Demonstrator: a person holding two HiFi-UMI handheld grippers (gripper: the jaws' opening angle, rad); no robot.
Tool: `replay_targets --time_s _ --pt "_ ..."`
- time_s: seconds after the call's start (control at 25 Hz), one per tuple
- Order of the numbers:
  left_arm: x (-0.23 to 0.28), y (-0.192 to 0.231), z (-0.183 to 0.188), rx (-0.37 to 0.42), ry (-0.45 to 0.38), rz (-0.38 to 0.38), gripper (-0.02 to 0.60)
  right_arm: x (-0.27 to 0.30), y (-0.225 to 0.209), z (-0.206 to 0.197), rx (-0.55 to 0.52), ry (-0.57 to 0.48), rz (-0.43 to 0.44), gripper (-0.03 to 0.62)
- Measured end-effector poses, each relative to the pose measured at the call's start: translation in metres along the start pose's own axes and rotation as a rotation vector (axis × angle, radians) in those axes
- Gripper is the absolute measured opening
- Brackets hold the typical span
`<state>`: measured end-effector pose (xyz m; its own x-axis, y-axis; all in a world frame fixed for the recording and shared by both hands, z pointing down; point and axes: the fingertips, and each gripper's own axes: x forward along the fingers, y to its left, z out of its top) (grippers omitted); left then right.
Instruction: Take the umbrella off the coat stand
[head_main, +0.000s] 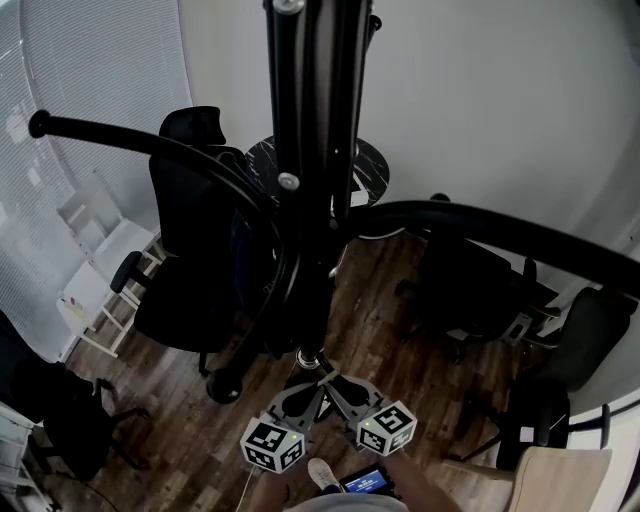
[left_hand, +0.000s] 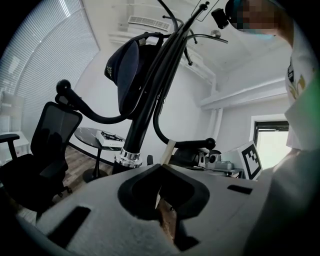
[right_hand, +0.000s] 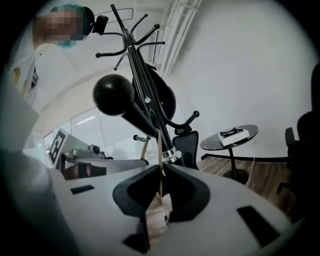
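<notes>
Both jaws are nearly together. The left hand-held gripper (left_hand: 161, 167) pinches a thin cream strap (left_hand: 169, 148), which rises out of its jaw tips. The right hand-held gripper (right_hand: 161, 169) has the same kind of pale strip running straight up through its narrow gap. From my head view the two sit tip to tip, just beside each other.

The umbrella (left_hand: 142, 115) is directly above and ahead of both jaws. It is black, furled and slim, with a bright chrome ring at its low end (the nearest part to me). It runs up tight against the stand (head_main: 285, 100). I can't tell where it hooks on.

A dark cap (left_hand: 125, 75) hangs higher up, left of the umbrella. One ball-tipped stand arm looms close above the right gripper.
</notes>
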<state>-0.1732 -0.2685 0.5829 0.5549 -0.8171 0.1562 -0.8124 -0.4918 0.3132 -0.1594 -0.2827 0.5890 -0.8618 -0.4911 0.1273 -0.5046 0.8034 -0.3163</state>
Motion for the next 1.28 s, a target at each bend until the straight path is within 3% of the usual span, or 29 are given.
replay_targets --time_s 0.2,0.68,1.04,1.28 --pt "-0.001 -0.003 -0.001 -0.012 -0.002 -0.005 0.02 0.0 0.003 0.001 -0.037 0.01 -0.016 0.015" --pt "-0.004 -0.003 0.005 -0.099 -0.048 -0.016 0.02 -0.012 0.002 0.006 0.077 -0.032 -0.032 0.012" --pt "-0.004 -0.014 0.015 -0.121 -0.081 -0.044 0.02 -0.026 -0.003 0.017 0.144 -0.089 -0.046 0.012" --pt "-0.004 -0.026 0.017 -0.092 -0.072 -0.06 0.02 -0.037 -0.002 0.023 0.152 -0.112 -0.054 0.012"
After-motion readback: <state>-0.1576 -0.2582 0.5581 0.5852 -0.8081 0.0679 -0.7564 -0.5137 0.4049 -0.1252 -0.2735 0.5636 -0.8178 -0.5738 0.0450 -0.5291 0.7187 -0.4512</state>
